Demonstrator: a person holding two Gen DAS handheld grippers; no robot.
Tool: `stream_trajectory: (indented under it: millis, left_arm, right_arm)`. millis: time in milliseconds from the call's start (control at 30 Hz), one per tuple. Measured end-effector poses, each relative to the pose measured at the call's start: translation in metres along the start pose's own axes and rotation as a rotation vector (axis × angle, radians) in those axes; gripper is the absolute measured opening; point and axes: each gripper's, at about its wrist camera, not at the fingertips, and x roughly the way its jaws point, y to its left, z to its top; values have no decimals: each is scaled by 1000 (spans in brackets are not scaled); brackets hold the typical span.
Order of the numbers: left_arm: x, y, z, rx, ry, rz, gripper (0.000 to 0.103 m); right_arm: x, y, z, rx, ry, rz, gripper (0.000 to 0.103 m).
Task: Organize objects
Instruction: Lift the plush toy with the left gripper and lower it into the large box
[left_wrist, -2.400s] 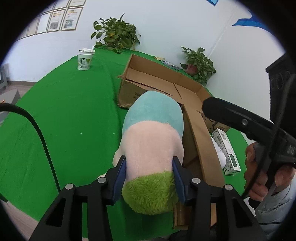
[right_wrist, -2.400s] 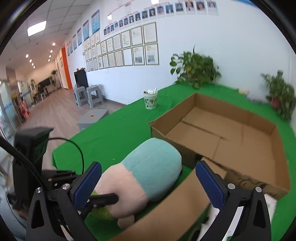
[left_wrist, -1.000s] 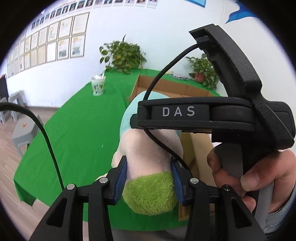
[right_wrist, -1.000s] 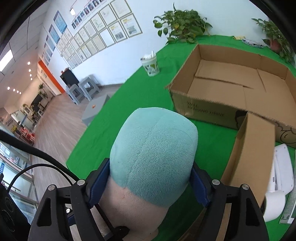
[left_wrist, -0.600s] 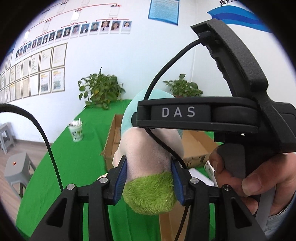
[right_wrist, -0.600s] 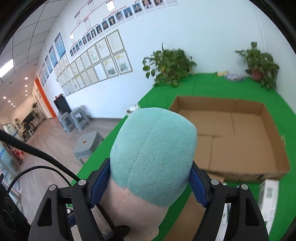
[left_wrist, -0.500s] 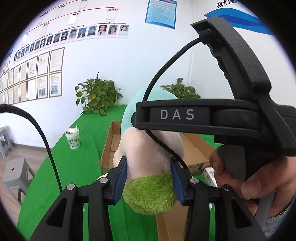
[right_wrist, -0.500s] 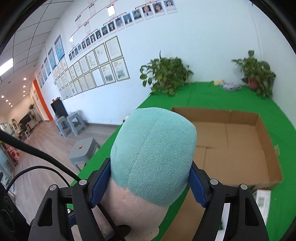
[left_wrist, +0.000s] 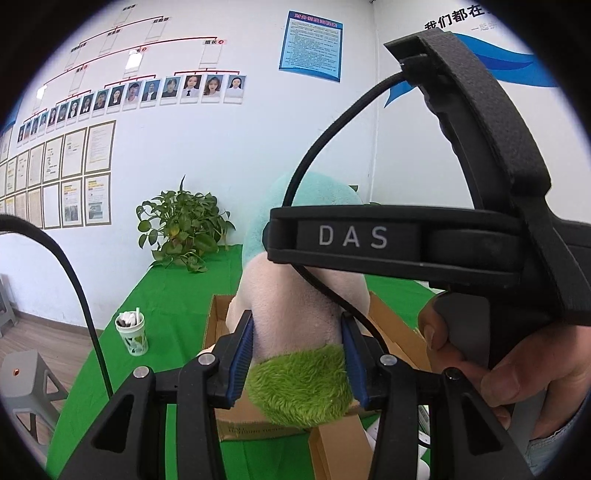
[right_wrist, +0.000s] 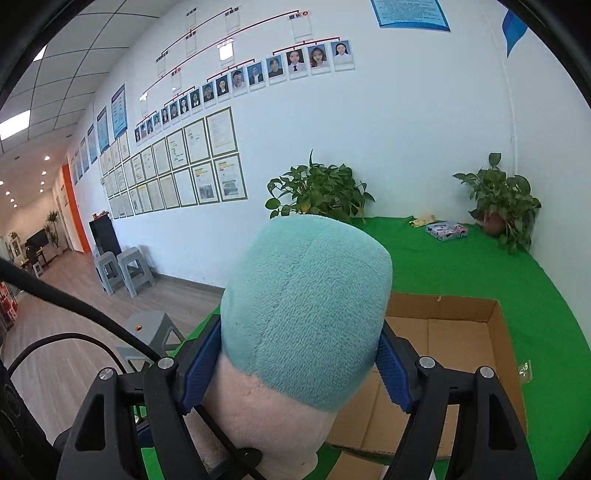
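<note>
A long plush toy (left_wrist: 295, 325), teal at one end, pink in the middle and green at the other, hangs in the air, held by both grippers. My left gripper (left_wrist: 297, 363) is shut on its pink and green end. My right gripper (right_wrist: 299, 363) is shut on the teal end (right_wrist: 306, 306), blue pads pressed into the fabric. In the left wrist view the right gripper's black body and a person's hand (left_wrist: 476, 354) cover the toy's upper part. An open cardboard box (right_wrist: 454, 343) lies on the green table (right_wrist: 461, 266) below and beyond the toy.
A cup (left_wrist: 133, 334) with white things stands on the table's left side. Two potted plants (right_wrist: 317, 192) (right_wrist: 502, 206) and a small patterned packet (right_wrist: 445, 230) sit at the far edge by the wall. Grey stools (right_wrist: 123, 273) stand on the floor to the left.
Both grippers have risen with the toy and tipped up toward level. The box and table have sunk lower in both views, and more of the wall shows.
</note>
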Motion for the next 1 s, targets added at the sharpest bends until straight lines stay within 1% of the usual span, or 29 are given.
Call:
stream_trajectory:
  millis: [133, 300, 500, 767, 833, 1000]
  left_arm:
    - [8, -2, 0, -1, 9, 0, 44]
    - [33, 9, -5, -24, 62, -4, 44]
    - [68, 22, -20, -54, 144, -1, 44]
    - [111, 36, -44, -92, 264, 16, 44]
    - [122, 37, -54, -108, 302, 18, 44]
    - [142, 45, -80, -157, 389, 30, 44]
  right_arm:
    - [25, 1, 22, 7, 1, -8, 74]
    - [72, -7, 35, 21, 39, -6, 74]
    - [140, -24, 17, 51, 115, 0, 74]
    - [228, -50, -24, 96, 224, 47, 74]
    - [250, -58, -32, 104, 255, 52, 74]
    - [312, -77, -62, 155, 379, 91, 74]
